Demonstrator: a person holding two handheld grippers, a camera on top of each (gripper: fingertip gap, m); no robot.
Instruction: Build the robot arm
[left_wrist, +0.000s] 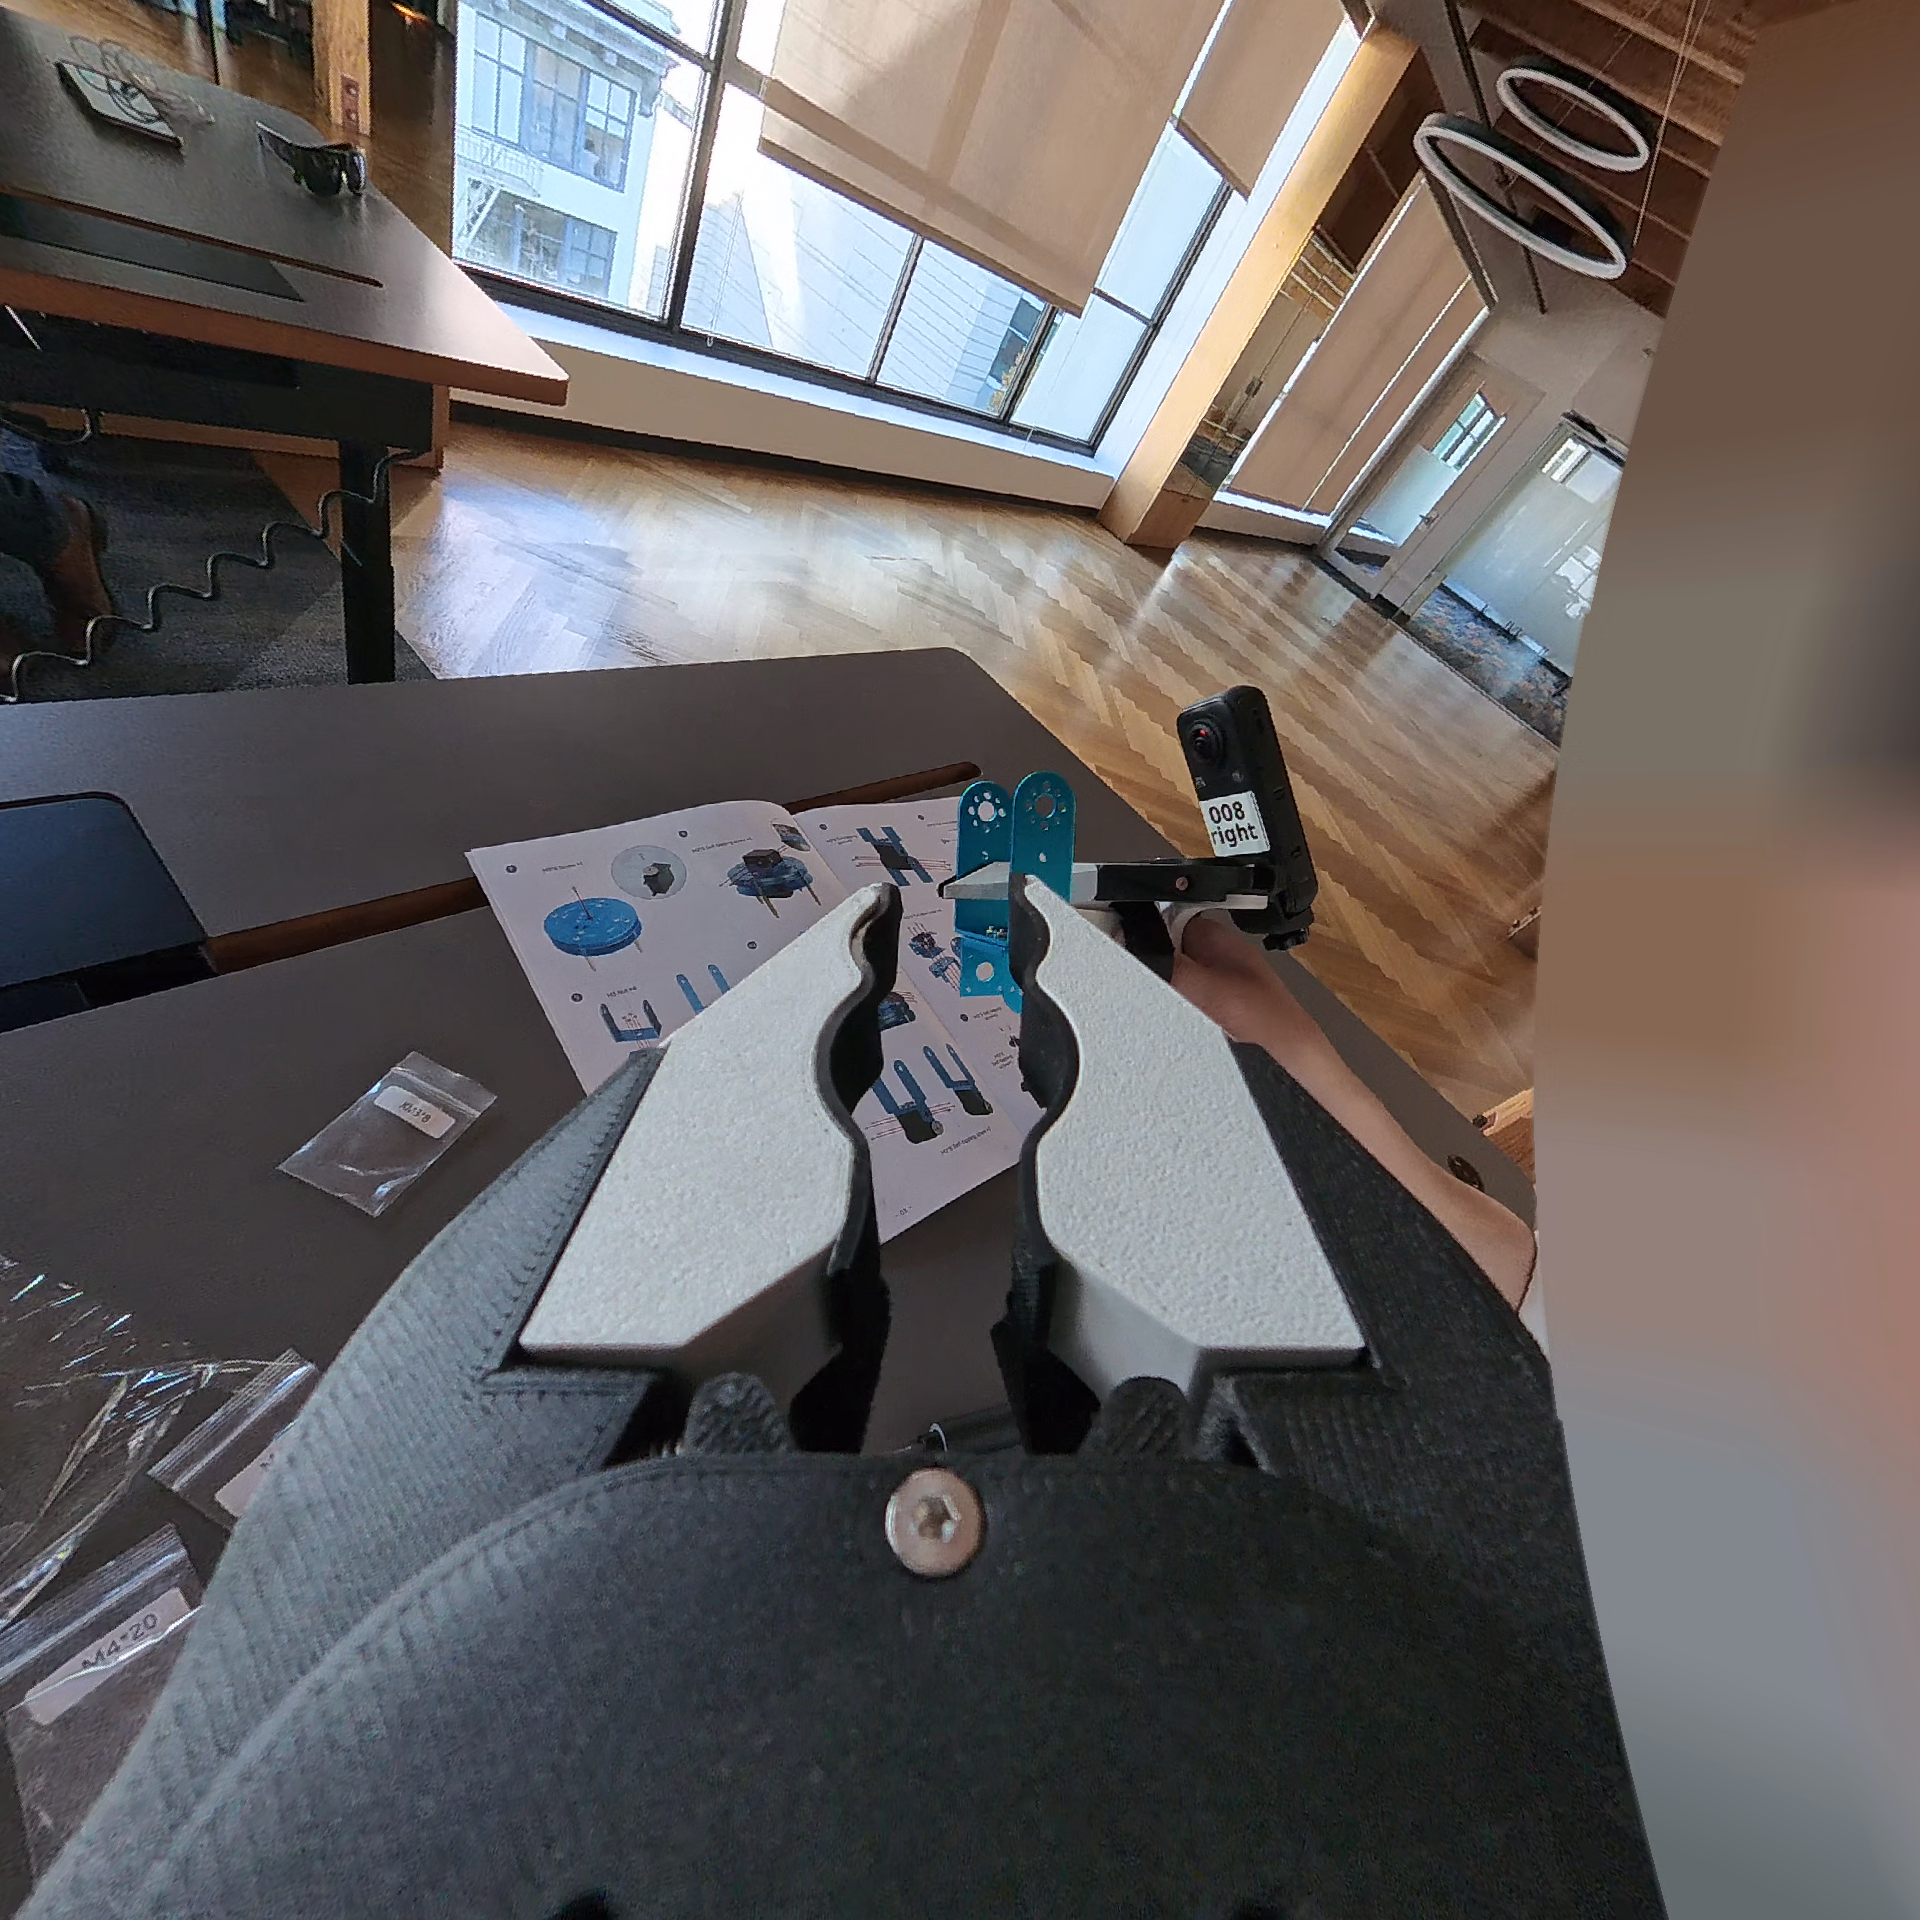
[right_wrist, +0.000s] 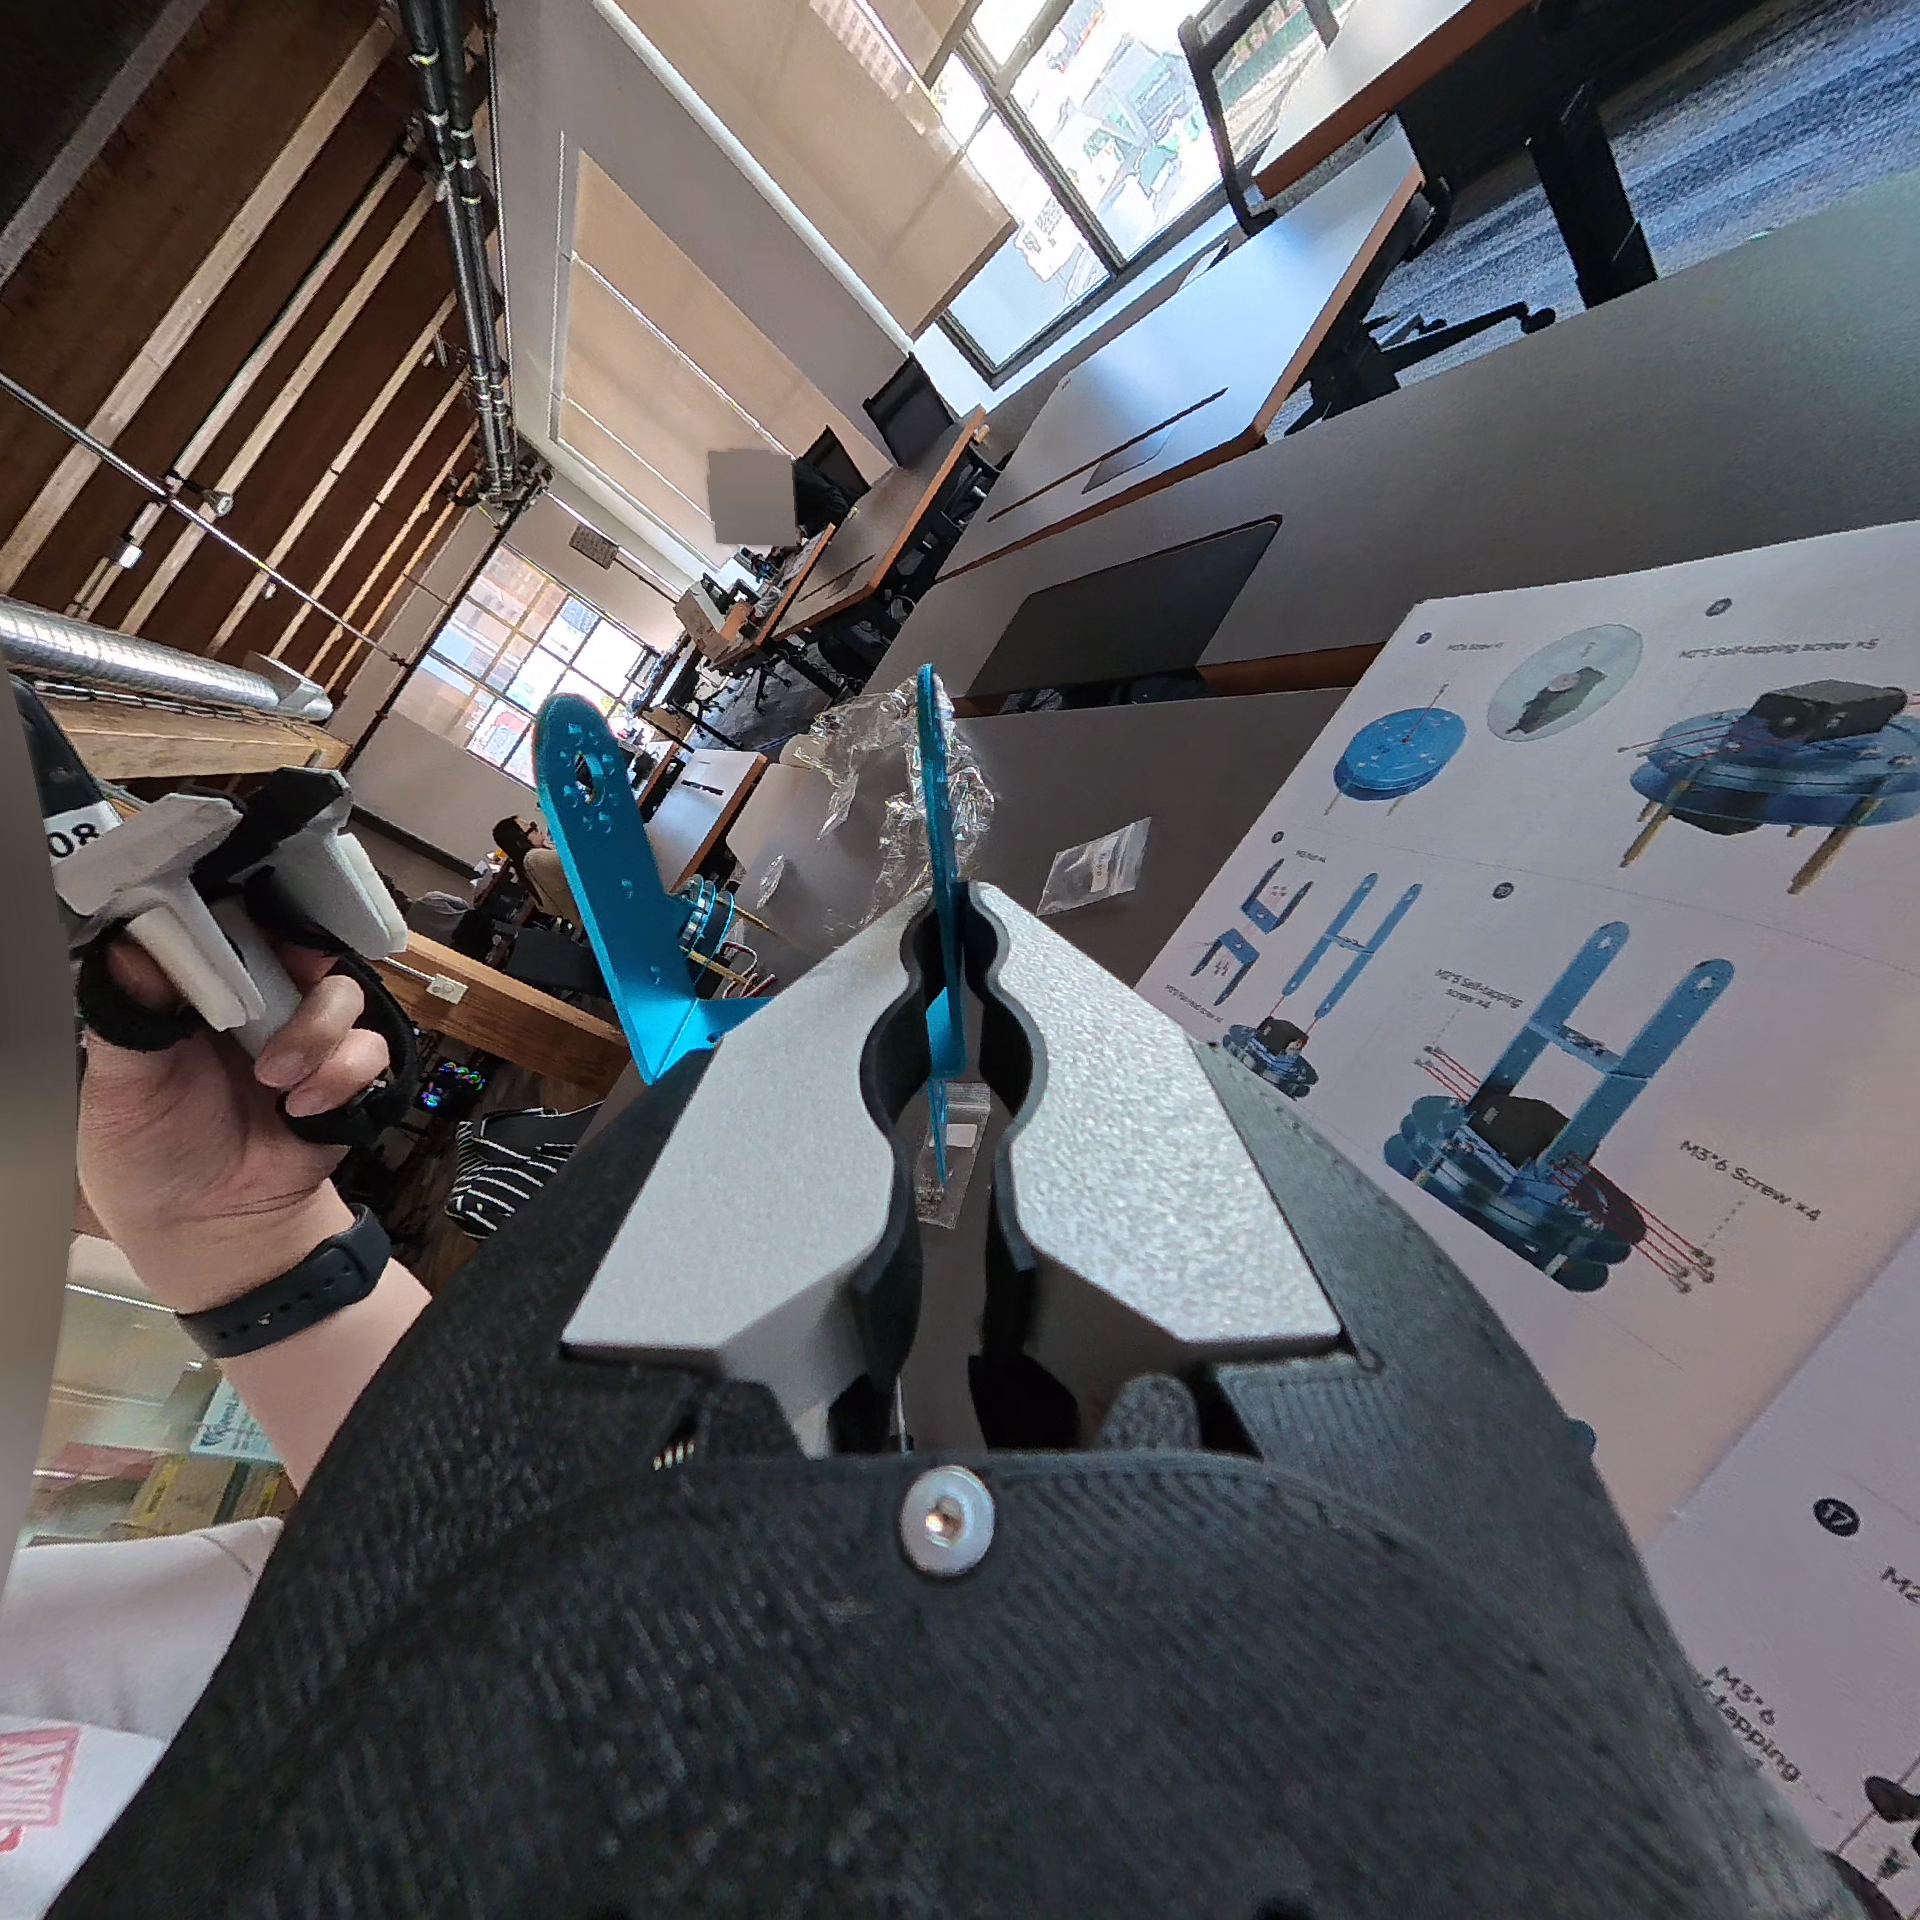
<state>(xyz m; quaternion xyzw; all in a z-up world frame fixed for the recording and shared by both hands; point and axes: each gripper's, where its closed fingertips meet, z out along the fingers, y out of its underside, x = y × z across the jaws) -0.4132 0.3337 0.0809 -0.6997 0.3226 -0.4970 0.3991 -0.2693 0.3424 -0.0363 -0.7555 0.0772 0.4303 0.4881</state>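
My right gripper (right_wrist: 951, 909) is shut on one arm of a blue metal U-shaped bracket (right_wrist: 597, 862) and holds it upright above the dark table (right_wrist: 1558, 436). The other arm, with a round hole pattern, stands free to the left. In the left wrist view the bracket (left_wrist: 1042, 831) sits just beyond my left gripper (left_wrist: 958, 902), gripped by the right gripper (left_wrist: 961, 886) coming in from the right. My left gripper is open and empty, a short way in front of the bracket. It also shows at far left in the right wrist view (right_wrist: 223, 862), held by a hand.
An open assembly manual (left_wrist: 727, 935) lies on the table (left_wrist: 312, 779) under both grippers; it also shows in the right wrist view (right_wrist: 1558, 935). A small clear bag (left_wrist: 390, 1132) lies left of it. More bags (left_wrist: 104, 1538) lie at lower left. Crumpled plastic (right_wrist: 894, 800) lies farther off. There is about 20 cm between the tips of the two grippers.
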